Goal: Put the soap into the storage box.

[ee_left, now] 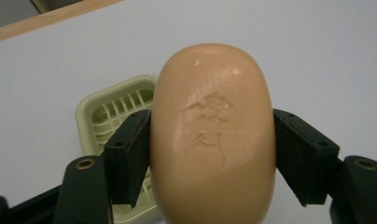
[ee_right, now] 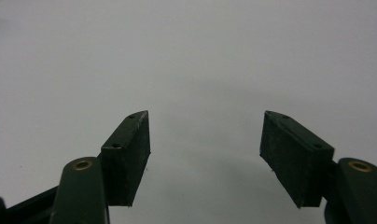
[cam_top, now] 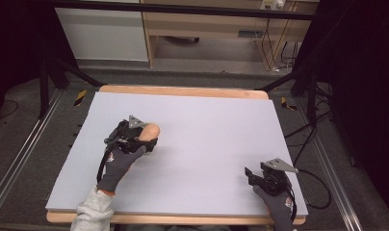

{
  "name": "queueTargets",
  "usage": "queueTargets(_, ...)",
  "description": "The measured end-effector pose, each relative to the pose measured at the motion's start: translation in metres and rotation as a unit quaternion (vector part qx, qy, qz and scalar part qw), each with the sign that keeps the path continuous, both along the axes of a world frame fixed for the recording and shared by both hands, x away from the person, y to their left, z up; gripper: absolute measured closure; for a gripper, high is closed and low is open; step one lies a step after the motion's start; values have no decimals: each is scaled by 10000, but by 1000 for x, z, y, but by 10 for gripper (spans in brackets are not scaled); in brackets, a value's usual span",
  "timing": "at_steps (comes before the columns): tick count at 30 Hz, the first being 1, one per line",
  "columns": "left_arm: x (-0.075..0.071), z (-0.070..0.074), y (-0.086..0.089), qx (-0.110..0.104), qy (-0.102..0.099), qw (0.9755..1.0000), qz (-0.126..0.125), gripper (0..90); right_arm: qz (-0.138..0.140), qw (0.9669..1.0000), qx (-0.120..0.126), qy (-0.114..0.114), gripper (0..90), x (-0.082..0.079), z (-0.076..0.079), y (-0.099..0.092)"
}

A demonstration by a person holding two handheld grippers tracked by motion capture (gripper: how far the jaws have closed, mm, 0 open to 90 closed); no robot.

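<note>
Right gripper (ee_right: 205,154): near desk edge, jaws wide, nothing between them.
Left gripper (ee_left: 210,154): jaws clamped on both sides of the soap (ee_left: 212,135).
Soap: raised above the desk (cam_top: 207,130), over the soap dish (ee_left: 116,109).

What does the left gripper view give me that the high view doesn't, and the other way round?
Left gripper view: a pale green slatted soap dish behind the bar, and a stamped mark on the soap's face. High view: the right gripper, jaws apart with nothing between them, low right on the table. Both: the left gripper clamped on the peach soap bar.
</note>
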State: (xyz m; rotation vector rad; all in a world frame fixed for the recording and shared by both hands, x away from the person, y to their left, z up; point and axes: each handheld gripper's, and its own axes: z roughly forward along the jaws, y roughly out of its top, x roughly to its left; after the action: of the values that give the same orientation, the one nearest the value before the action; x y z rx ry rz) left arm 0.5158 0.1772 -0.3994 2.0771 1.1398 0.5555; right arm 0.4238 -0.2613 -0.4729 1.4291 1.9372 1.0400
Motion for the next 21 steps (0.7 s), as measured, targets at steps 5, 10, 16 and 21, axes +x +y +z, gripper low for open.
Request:
queueTargets(5, 6, -3, 4, 10, 43, 10000, 88, 318, 2, 10000, -10, 3, 333, 0, 0, 0)
queueTargets(10, 12, -6, 11, -29, 85, 9997, 207, 318, -1, 10000, -26, -6, 333, 0, 0, 0)
queueTargets(16, 17, -8, 19, -79, 102, 9993, 342, 318, -6, 10000, -24, -6, 333, 1, 0, 0)
queueTargets(21, 21, -11, 21, -48, 102, 9992, 392, 318, -16, 10000, -17, 6, 333, 1, 0, 0)
